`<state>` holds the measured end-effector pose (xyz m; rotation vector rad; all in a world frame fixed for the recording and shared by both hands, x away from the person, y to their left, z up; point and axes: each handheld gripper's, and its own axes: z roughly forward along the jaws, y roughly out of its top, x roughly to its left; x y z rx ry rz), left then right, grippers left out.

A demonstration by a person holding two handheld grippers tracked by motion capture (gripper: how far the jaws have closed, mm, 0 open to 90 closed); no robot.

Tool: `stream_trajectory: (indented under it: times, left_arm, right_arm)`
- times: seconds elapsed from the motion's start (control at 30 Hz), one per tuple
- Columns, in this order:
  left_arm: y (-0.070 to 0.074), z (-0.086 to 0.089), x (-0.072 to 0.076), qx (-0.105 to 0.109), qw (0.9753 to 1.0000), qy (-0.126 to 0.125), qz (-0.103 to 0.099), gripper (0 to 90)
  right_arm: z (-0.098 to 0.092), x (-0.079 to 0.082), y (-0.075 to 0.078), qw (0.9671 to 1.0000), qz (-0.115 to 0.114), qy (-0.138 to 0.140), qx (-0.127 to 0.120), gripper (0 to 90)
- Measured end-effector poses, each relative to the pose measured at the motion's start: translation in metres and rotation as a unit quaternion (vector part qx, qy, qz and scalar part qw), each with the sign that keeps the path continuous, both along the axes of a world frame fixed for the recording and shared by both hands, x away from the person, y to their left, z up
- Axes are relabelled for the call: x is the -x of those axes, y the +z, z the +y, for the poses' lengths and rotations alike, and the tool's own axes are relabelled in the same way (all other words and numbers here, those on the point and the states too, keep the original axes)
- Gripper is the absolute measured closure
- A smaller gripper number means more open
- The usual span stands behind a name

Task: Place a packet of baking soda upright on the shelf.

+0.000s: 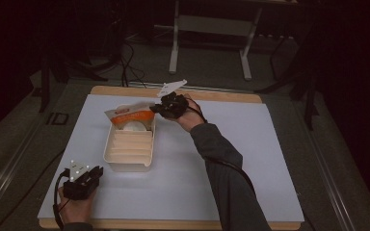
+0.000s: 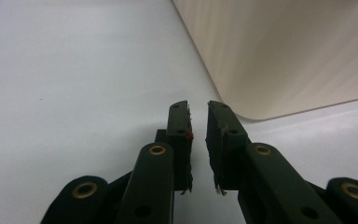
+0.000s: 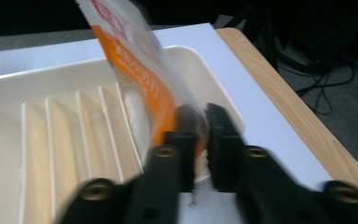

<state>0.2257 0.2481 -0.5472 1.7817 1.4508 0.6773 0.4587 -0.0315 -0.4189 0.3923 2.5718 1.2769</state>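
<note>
1. The left tool [image 1: 98,172], jaws nearly closed on nothing, is rested on the tabletop [image 1: 250,159] near the tray's [image 1: 128,164] front corner.
2. The right tool [image 1: 157,109] is clamped on the orange packet [image 1: 131,115] at the tray's far end; the pinched packet edge is shown by the right gripper view.

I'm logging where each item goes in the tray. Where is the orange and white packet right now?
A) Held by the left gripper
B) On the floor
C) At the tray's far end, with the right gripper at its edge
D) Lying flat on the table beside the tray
C: the orange and white packet stands in the far end of the cream tray, with the right gripper at its edge, while the left gripper rests near the table's front.
</note>
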Motion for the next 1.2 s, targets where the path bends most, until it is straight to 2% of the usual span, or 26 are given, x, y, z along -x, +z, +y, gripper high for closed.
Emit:
stream_trajectory:
  times: [0.07, 0.13, 0.23, 0.4, 0.47, 0.5, 0.57, 0.67, 0.83, 0.9, 1.03, 1.2]
  left_arm:
    - [0.000, 0.001, 0.001, 0.003, 1.0000, 0.001, 0.000, 79.2]
    - [0.000, 0.002, 0.001, 0.003, 1.0000, 0.002, -0.001, 79.2]
    - [0.000, 0.001, 0.001, 0.003, 1.0000, 0.002, -0.001, 79.2]
    - [0.000, -0.001, 0.000, -0.001, 1.0000, 0.000, 0.001, 79.2]
    - [0.000, -0.001, 0.000, -0.001, 1.0000, 0.000, 0.002, 79.2]
    - [0.000, -0.001, 0.000, -0.001, 1.0000, 0.000, 0.002, 79.1]
    - [-0.001, -0.001, -0.001, -0.001, 1.0000, 0.000, 0.003, 79.0]
    - [0.000, 0.000, -0.001, 0.000, 1.0000, 0.000, 0.002, 79.0]
    - [-0.001, -0.001, -0.001, -0.004, 1.0000, 0.000, 0.003, 78.9]
    - [-0.001, -0.002, -0.001, -0.006, 1.0000, 0.000, 0.004, 78.8]
    - [-0.001, -0.001, -0.001, -0.007, 1.0000, 0.003, 0.004, 78.1]
    - [-0.001, 0.000, -0.002, -0.007, 0.9999, 0.008, 0.005, 76.8]
  right_arm:
    - [-0.004, -0.002, -0.003, 0.9996, 0.023, -0.008, -0.017, 90.0]
    - [-0.008, -0.003, -0.008, 0.9990, 0.033, -0.018, -0.023, 90.0]
    - [-0.013, -0.004, -0.014, 0.9984, 0.042, -0.025, -0.029, 90.0]
    - [-0.019, -0.003, -0.018, 0.9980, 0.051, -0.027, -0.026, 90.0]
    - [-0.019, 0.001, -0.017, 0.9983, 0.046, -0.028, -0.024, 84.5]
    - [-0.019, 0.001, -0.017, 0.9983, 0.046, -0.028, -0.024, 84.5]
    - [-0.023, 0.006, -0.020, 0.9981, 0.048, -0.033, -0.020, 74.3]
    - [-0.032, 0.010, -0.023, 0.9971, 0.056, -0.044, -0.028, 70.0]
    - [-0.046, 0.019, -0.027, 0.9953, 0.067, -0.064, -0.026, 66.6]
    - [-0.051, 0.022, -0.028, 0.9948, 0.070, -0.070, -0.023, 66.1]
    - [-0.059, 0.032, -0.031, 0.9936, 0.070, -0.089, 0.005, 63.8]
    - [-0.069, 0.046, -0.037, 0.9914, 0.060, -0.104, 0.051, 61.7]
